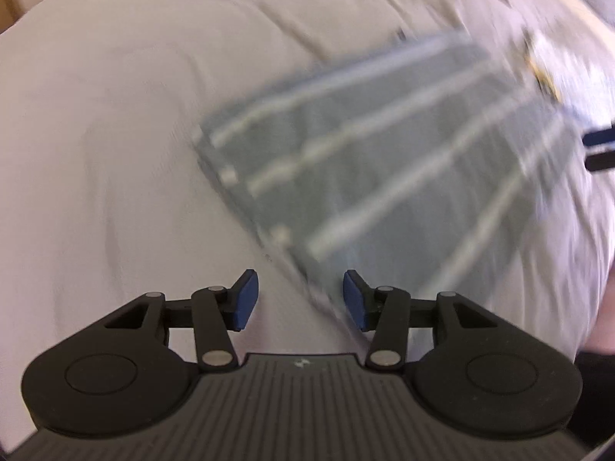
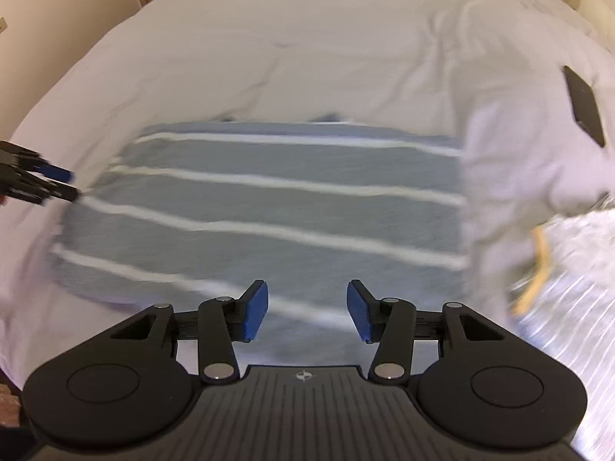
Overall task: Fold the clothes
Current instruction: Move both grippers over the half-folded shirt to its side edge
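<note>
A folded grey-blue garment with white stripes lies flat on the white bed sheet; it also shows, blurred, in the left wrist view. My right gripper is open and empty, just above the garment's near edge. My left gripper is open and empty, at the garment's near corner. The left gripper also shows in the right wrist view at the garment's left edge. The right gripper's fingers show in the left wrist view at the far right.
A pale lilac garment lies to the right of the striped one, with a black flat object on it. A white striped cloth and a yellow hanger-like item lie at the right. Wooden furniture stands beyond the bed.
</note>
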`<state>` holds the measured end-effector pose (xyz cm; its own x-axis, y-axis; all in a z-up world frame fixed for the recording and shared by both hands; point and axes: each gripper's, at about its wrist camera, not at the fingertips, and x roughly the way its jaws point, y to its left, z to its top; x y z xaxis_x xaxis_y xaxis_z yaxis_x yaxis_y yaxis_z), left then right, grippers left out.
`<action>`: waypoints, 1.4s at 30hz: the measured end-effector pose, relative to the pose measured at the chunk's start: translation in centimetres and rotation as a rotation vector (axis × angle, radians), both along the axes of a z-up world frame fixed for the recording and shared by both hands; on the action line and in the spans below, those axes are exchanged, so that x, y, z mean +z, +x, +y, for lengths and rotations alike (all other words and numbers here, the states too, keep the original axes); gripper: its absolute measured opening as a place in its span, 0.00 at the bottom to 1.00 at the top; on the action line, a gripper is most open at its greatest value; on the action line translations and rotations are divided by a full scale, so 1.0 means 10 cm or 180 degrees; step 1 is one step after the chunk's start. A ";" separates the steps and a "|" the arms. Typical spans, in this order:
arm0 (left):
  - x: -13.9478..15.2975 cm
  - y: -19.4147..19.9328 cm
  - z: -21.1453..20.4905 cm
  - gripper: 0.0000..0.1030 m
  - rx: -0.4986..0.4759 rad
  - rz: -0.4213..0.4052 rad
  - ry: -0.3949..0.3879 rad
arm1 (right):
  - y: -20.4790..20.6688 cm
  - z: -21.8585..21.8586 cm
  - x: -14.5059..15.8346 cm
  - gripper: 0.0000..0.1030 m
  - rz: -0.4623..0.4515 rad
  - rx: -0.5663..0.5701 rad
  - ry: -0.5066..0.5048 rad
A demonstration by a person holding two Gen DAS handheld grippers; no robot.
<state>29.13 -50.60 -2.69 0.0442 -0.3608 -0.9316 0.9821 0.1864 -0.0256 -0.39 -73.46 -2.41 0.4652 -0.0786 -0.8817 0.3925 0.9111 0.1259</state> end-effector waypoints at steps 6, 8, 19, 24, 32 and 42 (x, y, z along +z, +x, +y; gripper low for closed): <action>0.02 -0.07 0.47 0.42 -0.0115 0.0019 -0.0050 | 0.26 1.01 0.05 0.50 -0.0018 -0.0040 0.0225; 0.08 -0.17 0.52 0.46 -0.0100 0.0095 -0.0212 | 0.30 1.22 0.09 0.54 -0.0033 0.0009 0.0202; -0.11 -0.42 0.60 0.32 0.0656 0.0025 -0.0113 | 0.00 1.40 0.02 0.54 0.0110 -0.0193 0.0168; 0.03 -0.46 0.83 0.30 0.0314 -0.0472 -0.0079 | -0.11 1.26 -0.02 0.54 0.0103 -0.0255 0.0147; -0.25 -1.41 0.43 0.40 -0.1752 -0.1545 -0.0199 | -0.09 1.07 -0.14 0.56 0.0190 -0.0098 -0.0007; -0.30 -1.01 0.53 0.06 -0.1426 -0.1569 0.0171 | -0.21 0.79 -0.37 0.56 0.0594 0.0349 -0.0880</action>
<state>19.04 -45.32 -5.71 0.3261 -0.3971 -0.8579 0.8593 -0.2538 0.4441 -2.46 -65.59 -6.12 0.3171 -0.2847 -0.9047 0.2834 0.9387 -0.1962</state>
